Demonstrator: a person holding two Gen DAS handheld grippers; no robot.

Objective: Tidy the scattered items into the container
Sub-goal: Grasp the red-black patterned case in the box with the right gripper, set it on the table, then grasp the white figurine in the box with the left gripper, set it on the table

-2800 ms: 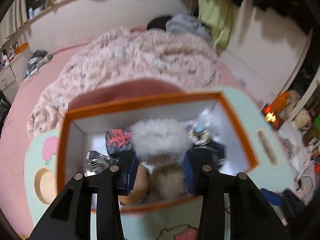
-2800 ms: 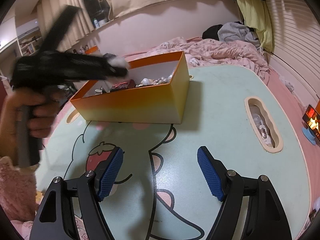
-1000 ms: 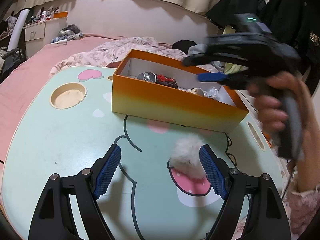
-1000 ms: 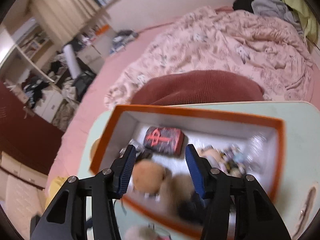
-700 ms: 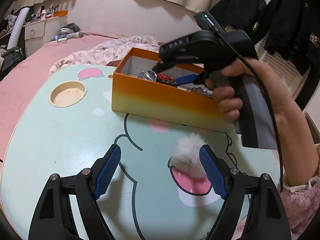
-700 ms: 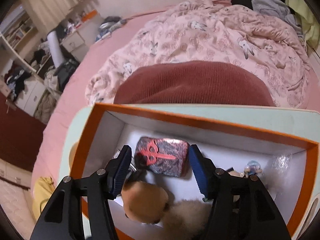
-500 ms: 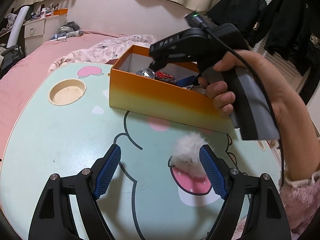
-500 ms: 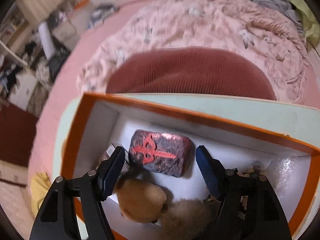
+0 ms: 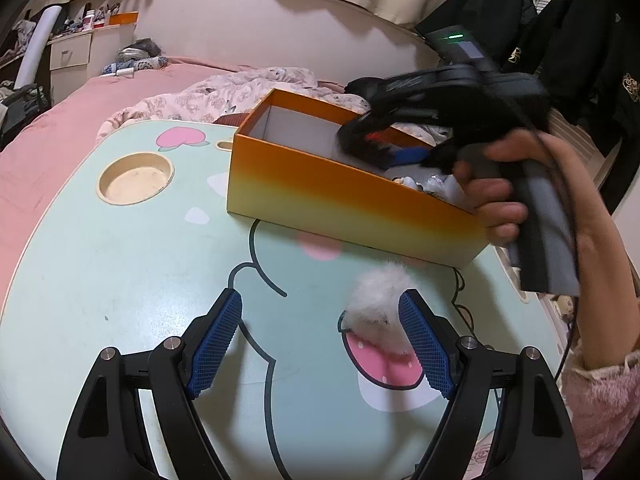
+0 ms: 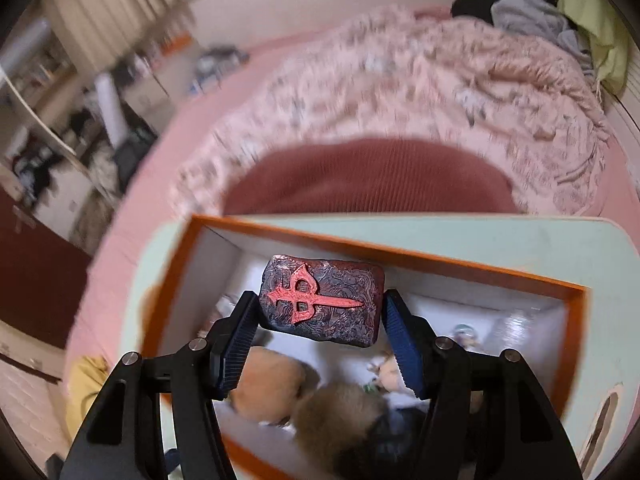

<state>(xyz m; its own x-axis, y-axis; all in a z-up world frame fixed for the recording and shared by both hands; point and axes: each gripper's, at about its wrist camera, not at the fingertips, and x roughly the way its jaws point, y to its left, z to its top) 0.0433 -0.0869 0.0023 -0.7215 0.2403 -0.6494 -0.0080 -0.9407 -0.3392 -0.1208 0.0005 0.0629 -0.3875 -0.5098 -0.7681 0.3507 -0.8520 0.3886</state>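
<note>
Mint-green and printed with a cartoon face, the counter [image 9: 120, 256] carries a round recess [image 9: 136, 178] near its left side and an orange box [image 9: 340, 200] further back. The left hand-held gripper [image 9: 320, 336] hangs low over the counter with its blue pads wide apart and nothing pressed between them. A white fluffy pompom [image 9: 378, 300] lies on the counter just inside the right pad; whether it touches that pad I cannot tell. To the right, a person's hand [image 9: 504, 200] in a pink fuzzy sleeve [image 9: 600, 400] carries the right hand-held gripper [image 10: 320, 328] over the box. In the right wrist view its jaws are closing on a dark block with a red symbol [image 10: 322, 300], both pads against its ends, above the open box. Below it inside the box lie a tan pompom [image 10: 272, 388], a brown pompom [image 10: 336, 416] and small figures [image 10: 464, 332] at the right end. Beyond the counter lies a pink bed [image 10: 400, 92].
</note>
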